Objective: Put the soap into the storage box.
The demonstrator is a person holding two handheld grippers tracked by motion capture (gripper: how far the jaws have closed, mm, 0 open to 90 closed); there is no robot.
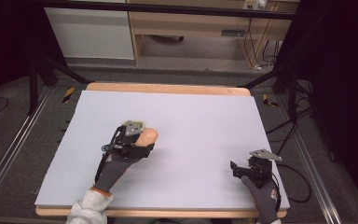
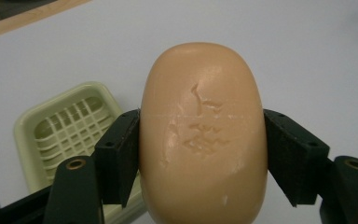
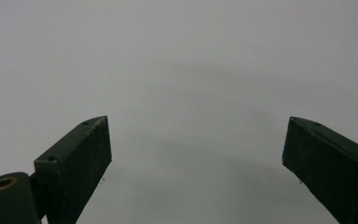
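My left gripper (image 1: 142,142) is shut on a peach-coloured bar of soap (image 2: 203,135), its two black jaws pressing the bar's sides. The soap (image 1: 147,136) is held over the left middle of the white table mat. Below and to the left of the bar lies a pale green soap dish (image 2: 67,130) with a slatted grid; in the high view the dish (image 1: 139,124) peeks out beyond the gripper's grey plate. My right gripper (image 1: 236,169) rests near the front right of the mat, and its jaws (image 3: 196,154) stand wide open over bare mat.
A white mat (image 1: 196,121) covers the wooden table (image 1: 168,88), whose edge shows at the back. Cables (image 1: 291,182) trail off the right side. Metal rails and dark stands flank the table; a wooden desk (image 1: 200,23) stands beyond.
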